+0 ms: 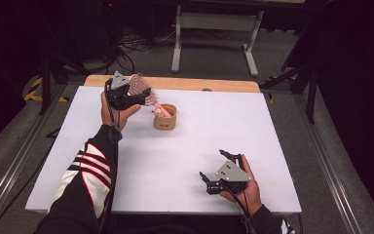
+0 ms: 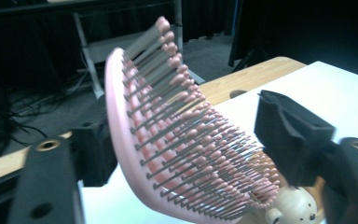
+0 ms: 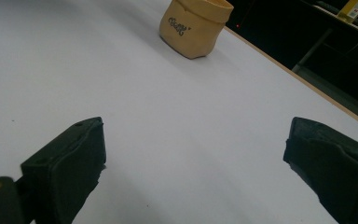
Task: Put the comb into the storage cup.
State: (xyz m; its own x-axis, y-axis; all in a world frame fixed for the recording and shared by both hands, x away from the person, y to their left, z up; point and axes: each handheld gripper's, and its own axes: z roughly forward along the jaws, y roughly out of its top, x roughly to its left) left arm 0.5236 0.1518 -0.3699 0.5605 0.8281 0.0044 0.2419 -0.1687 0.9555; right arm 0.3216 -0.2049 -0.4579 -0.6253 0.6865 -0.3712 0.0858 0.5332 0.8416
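Observation:
A pink hairbrush (image 1: pixel 140 87) stands tilted with its handle down in a small tan pouch (image 1: pixel 166 120) at the back middle of the white table. My left gripper (image 1: pixel 143 95) is held at the brush head. In the left gripper view the brush (image 2: pixel 168 140) sits between the two black pads, its back close to the left pad and its bristles facing the right pad (image 2: pixel 291 133), which stands slightly off them. A pale wooden knob (image 2: pixel 293 208) shows beneath the brush. My right gripper (image 1: pixel 212 165) rests low near the front right, jaws wide apart with nothing between them (image 3: pixel 193 163). The pouch (image 3: pixel 193 28) lies far ahead of it.
The white tabletop (image 1: pixel 175 161) has a wooden strip (image 1: pixel 199 84) along its far edge. Beyond it, a grey metal stand (image 1: pixel 214 24) and cables lie on the floor. A person's striped sleeve (image 1: pixel 90 170) comes in at the lower left.

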